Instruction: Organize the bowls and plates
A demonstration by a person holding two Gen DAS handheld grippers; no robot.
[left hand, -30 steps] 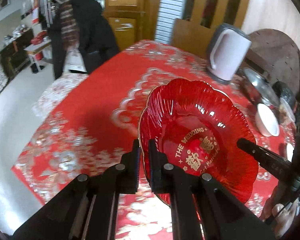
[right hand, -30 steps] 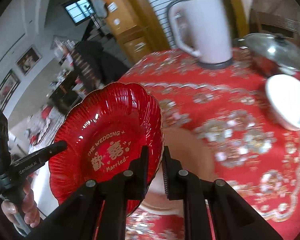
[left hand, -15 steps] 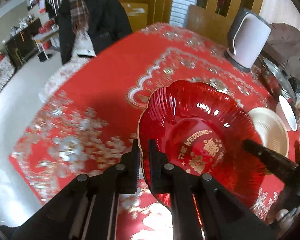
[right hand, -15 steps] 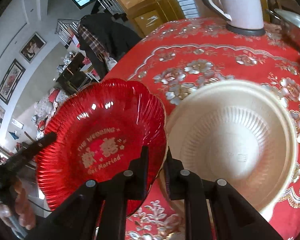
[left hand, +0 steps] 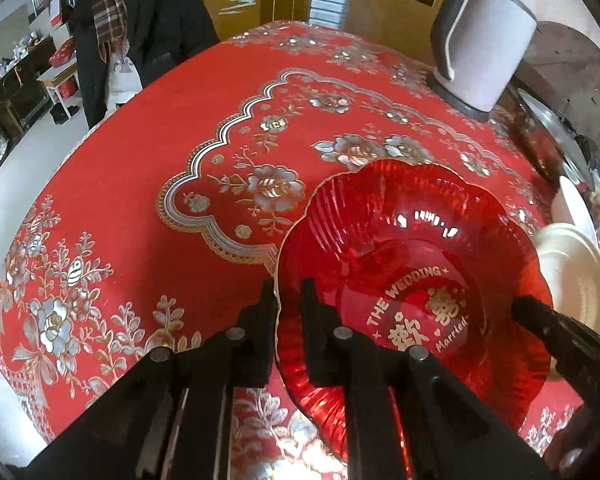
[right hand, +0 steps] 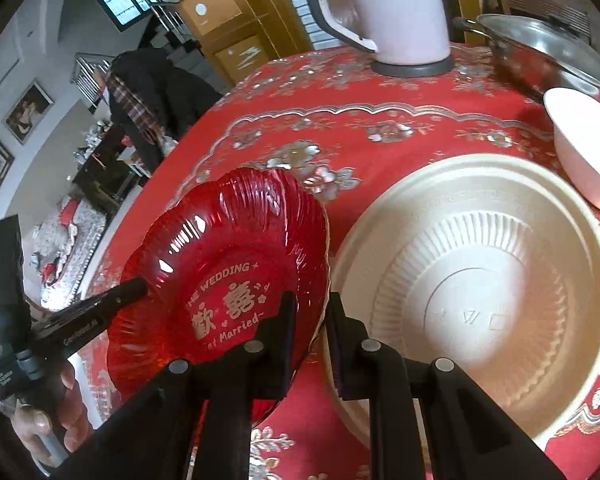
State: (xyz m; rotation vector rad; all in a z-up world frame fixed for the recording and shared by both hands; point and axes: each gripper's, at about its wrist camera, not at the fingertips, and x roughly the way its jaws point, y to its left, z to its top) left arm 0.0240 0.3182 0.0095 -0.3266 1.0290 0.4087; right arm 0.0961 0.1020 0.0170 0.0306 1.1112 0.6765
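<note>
A red scalloped plastic plate [left hand: 400,264] printed "THE WEDDING" is held at opposite rims by both grippers, just above the red tablecloth. My left gripper [left hand: 288,300] is shut on its left rim. My right gripper [right hand: 310,316] is shut on its right rim; the plate also shows in the right wrist view [right hand: 228,256]. A large beige ribbed bowl [right hand: 476,296] sits on the table just right of the plate, and shows in the left wrist view [left hand: 572,264]. A small white bowl [right hand: 588,148] sits behind it.
A white electric kettle [left hand: 484,40] stands at the far side of the table. A steel pot with a lid [right hand: 540,48] is at the back right. A wooden chair [left hand: 384,4] stands behind the table. The tablecloth [left hand: 160,168] spreads left.
Both grippers have lowered the red plate toward the table and moved it left. The beige bowl that was under the plate now lies uncovered to its right.
</note>
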